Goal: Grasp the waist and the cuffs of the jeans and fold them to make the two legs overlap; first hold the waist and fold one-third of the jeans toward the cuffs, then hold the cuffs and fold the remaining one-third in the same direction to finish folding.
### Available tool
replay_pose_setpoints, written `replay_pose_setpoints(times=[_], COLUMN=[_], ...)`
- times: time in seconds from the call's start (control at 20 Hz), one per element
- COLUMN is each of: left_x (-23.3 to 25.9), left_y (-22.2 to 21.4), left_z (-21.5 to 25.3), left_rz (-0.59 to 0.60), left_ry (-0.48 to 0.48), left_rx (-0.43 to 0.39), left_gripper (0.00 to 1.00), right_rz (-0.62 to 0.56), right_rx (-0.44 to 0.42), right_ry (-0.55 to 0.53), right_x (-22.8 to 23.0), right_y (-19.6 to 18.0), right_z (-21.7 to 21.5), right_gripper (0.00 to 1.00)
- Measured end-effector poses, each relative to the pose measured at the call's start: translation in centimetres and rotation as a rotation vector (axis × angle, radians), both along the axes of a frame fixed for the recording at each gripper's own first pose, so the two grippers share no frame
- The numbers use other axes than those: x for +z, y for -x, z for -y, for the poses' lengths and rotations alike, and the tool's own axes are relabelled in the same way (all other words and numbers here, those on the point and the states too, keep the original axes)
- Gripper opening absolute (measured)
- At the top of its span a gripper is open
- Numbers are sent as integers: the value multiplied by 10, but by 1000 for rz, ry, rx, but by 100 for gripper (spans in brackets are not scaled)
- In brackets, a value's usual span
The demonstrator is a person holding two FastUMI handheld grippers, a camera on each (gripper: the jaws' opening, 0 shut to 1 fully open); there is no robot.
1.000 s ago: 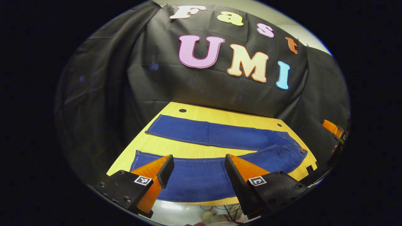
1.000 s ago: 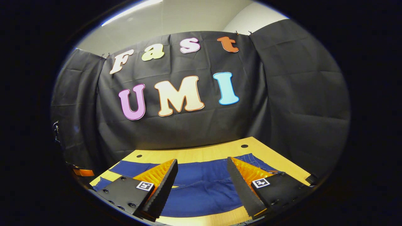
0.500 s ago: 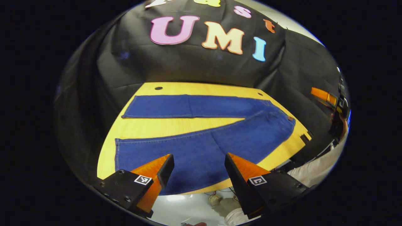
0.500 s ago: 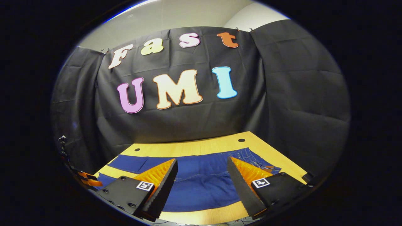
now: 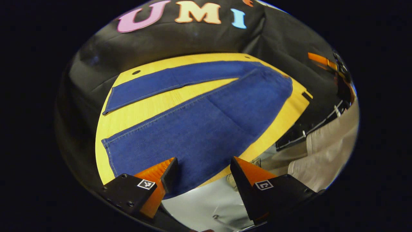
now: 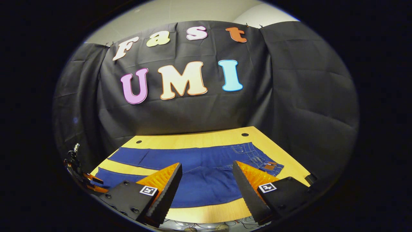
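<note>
Lying flat on table (image 5: 109, 122), jeans (image 5: 206, 125), waist hard to make out, both hand-held grippers released

Light fell from overhead, bright on the yellow wooden table (image 5: 128, 116) and the flat-spread dark blue denim jeans (image 5: 199, 125), while the surroundings stayed dim. In the right gripper view the pale ceiling (image 6: 180, 13) glowed softly. Fisheye distortion bowed the table's edges, and detail smeared and darkened near each view's rim. The middle stayed sharp, without glare.
</note>
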State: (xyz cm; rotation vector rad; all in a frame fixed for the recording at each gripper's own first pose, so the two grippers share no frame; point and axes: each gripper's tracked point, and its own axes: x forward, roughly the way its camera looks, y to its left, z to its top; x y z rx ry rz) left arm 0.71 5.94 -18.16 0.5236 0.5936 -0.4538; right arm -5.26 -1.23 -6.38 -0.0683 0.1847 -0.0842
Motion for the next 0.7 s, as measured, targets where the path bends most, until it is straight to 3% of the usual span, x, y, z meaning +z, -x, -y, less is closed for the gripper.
replay_pose_setpoints(times=[0.05,0.1,0.35,0.4,0.55,0.6,0.7], left_x=[-5,-9,-21,-23,-26,-27,-29], left_y=[0,0,-7,-8,-9,-10,-9], left_z=[-2,-4,-8,-11,-18,-19,-20], left_rz=[-21,-36,-69,-76,-68,-63,-70], left_ry=[-20,-32,-47,-55,-119,-129,-130], left_rx=[-8,-14,-7,-7,-15,-23,-26], left_gripper=[96,96,95,96,95,94,93], right_rz=[-5,-7,-20,-25,-40,-43,-47], right_rx=[-3,-7,-17,-18,-25,-25,-28], right_ry=[0,-3,-18,-16,-7,-8,-9], right_x=[-2,-2,-10,-12,-16,-17,-18], right_y=[0,0,0,0,-1,-1,-4], right_z=[1,3,6,6,10,11,12], right_gripper=[93,98,98,93,93,98,98])
